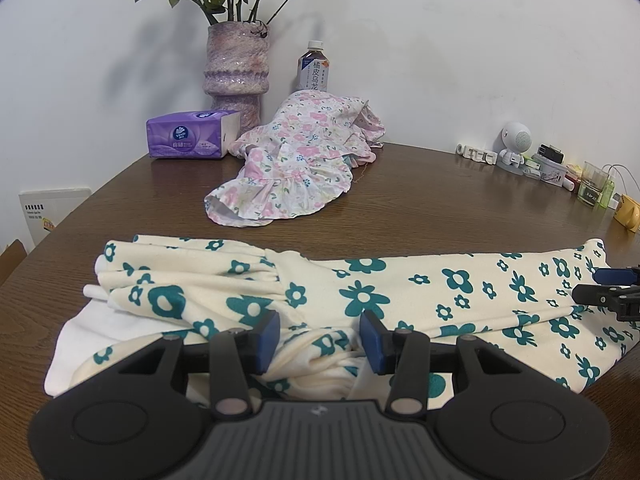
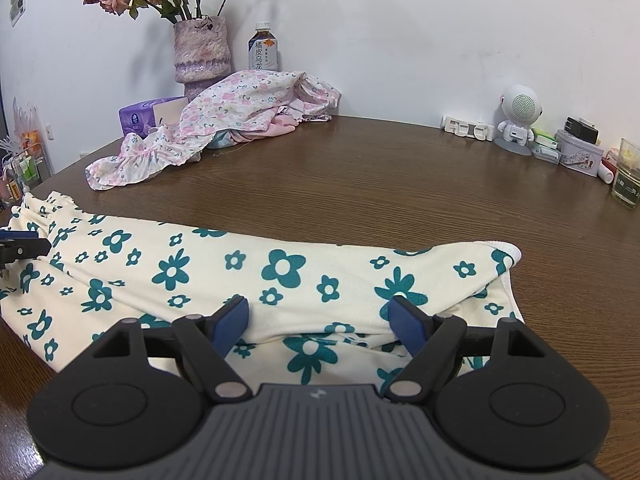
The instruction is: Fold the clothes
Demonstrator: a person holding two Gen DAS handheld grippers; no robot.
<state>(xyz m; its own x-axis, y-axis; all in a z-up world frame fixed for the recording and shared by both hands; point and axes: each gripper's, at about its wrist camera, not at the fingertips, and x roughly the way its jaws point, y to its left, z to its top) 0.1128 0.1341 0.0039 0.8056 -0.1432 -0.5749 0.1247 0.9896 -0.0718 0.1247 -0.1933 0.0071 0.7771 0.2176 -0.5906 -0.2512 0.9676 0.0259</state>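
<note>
A cream dress with teal flowers point(image 1: 400, 280) point(image 2: 200, 256) lies folded into a long band across the near side of the brown table point(image 1: 460, 208). My left gripper point(image 1: 321, 338) sits at its gathered end, shut on a bunched, twisted fold of the cloth that fills the gap between the blue pads. My right gripper point(image 2: 320, 320) stands open over the other end, pads wide apart, with flat cloth lying between them. Each gripper shows at the edge of the other's view: the right gripper point(image 1: 608, 292) and the left gripper point(image 2: 20, 246).
A crumpled pink floral garment point(image 1: 296, 160) point(image 2: 224, 120) lies at the back, beside a purple tissue pack point(image 1: 192, 136), a flower vase point(image 1: 236, 68) and a bottle point(image 1: 314, 68). A white robot figure point(image 2: 518, 120), tins and a glass point(image 2: 628, 176) line the back right.
</note>
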